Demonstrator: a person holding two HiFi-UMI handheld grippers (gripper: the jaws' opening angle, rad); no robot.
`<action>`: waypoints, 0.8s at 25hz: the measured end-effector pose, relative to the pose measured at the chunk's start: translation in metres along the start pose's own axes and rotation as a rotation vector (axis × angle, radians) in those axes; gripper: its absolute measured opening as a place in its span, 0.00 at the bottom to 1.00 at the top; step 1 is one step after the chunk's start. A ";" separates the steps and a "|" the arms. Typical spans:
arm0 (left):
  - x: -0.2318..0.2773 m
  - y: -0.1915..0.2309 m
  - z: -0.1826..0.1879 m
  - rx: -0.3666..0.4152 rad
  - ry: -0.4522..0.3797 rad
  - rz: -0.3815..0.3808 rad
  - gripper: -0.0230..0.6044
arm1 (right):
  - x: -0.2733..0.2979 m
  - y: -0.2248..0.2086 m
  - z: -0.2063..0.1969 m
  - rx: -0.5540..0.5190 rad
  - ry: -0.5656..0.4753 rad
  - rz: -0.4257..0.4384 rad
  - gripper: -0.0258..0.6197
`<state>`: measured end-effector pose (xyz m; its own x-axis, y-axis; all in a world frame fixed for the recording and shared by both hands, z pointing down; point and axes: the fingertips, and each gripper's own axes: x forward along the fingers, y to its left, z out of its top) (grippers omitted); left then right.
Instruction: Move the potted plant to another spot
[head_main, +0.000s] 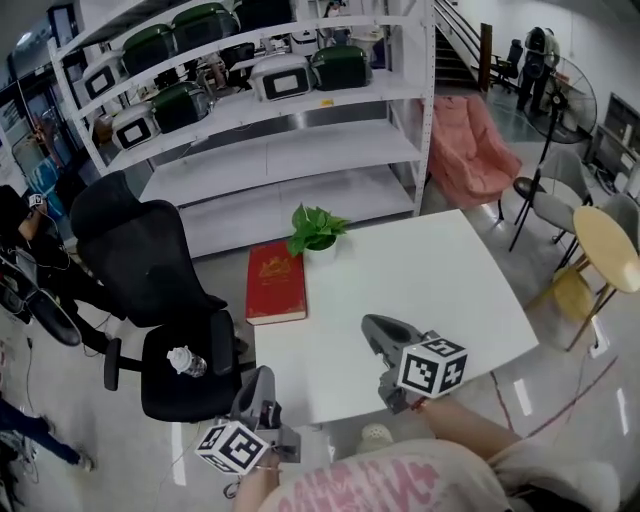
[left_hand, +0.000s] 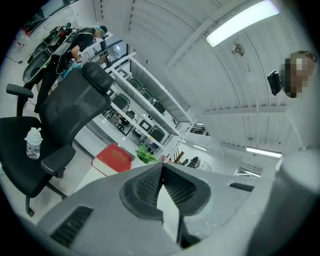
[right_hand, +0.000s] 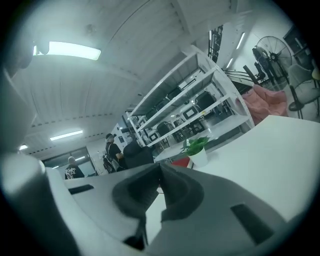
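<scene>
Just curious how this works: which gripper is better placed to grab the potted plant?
Probably the right gripper: it is over the table, nearer the potted plant; the left gripper hangs off the table's near corner.

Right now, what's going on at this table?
A person at the near side of the white table holds a pair of tongs in each hand. The left tongs and the right tongs are both shut with nothing between them. The potted plant stands untouched at the far side of the table, beside a red book. The plant has not yet been picked up.
</scene>
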<state>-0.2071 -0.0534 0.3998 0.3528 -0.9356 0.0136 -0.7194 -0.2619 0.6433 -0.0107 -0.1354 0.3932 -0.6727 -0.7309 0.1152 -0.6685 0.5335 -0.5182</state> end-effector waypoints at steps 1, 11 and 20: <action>-0.006 -0.002 0.003 0.004 -0.005 -0.009 0.04 | -0.006 0.008 0.000 0.003 -0.018 0.004 0.05; -0.043 -0.018 -0.003 0.223 0.066 0.016 0.04 | -0.046 0.052 -0.031 -0.133 -0.033 -0.112 0.05; -0.063 -0.037 -0.023 0.295 0.090 -0.015 0.04 | -0.079 0.053 -0.063 -0.208 0.017 -0.199 0.05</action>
<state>-0.1890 0.0206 0.3926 0.4068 -0.9098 0.0820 -0.8517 -0.3453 0.3943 -0.0135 -0.0226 0.4102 -0.5261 -0.8235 0.2125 -0.8373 0.4577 -0.2992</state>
